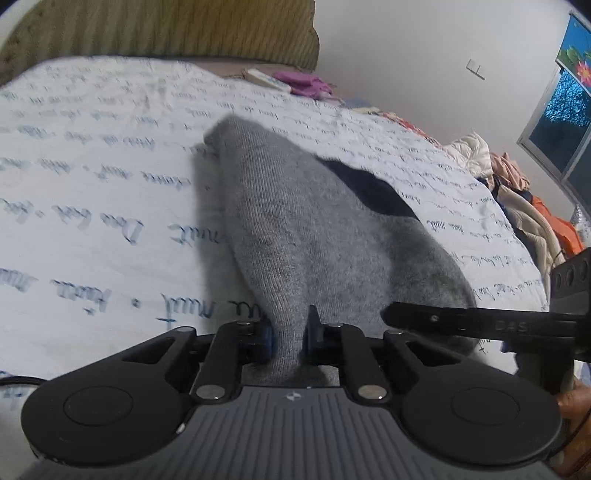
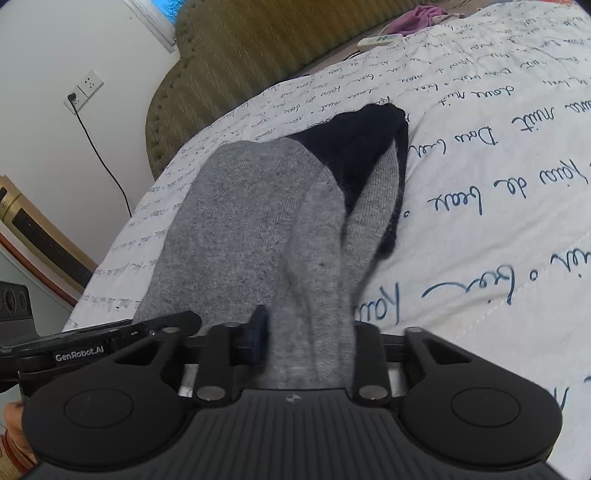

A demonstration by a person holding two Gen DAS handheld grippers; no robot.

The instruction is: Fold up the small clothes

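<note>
A grey sock with a dark toe patch [image 1: 295, 221] lies on a white bedspread printed with blue script [image 1: 92, 184]. My left gripper [image 1: 290, 332] is shut on one end of the grey sock, which drapes forward from its jaws. My right gripper [image 2: 306, 332] is shut on the sock [image 2: 251, 229] too; the black part [image 2: 362, 147] hangs at the far end. The right gripper's finger [image 1: 461, 325] shows at the right of the left wrist view, close beside the left gripper. The left gripper's body [image 2: 92, 343] shows at the left of the right wrist view.
An olive padded headboard [image 1: 166, 29] stands at the far edge of the bed. A purple cloth [image 1: 306, 83] and a remote [image 2: 378, 40] lie near it. A pile of clothes [image 1: 517, 192] sits at the right edge. A wall socket with a cable [image 2: 83, 92] is on the wall.
</note>
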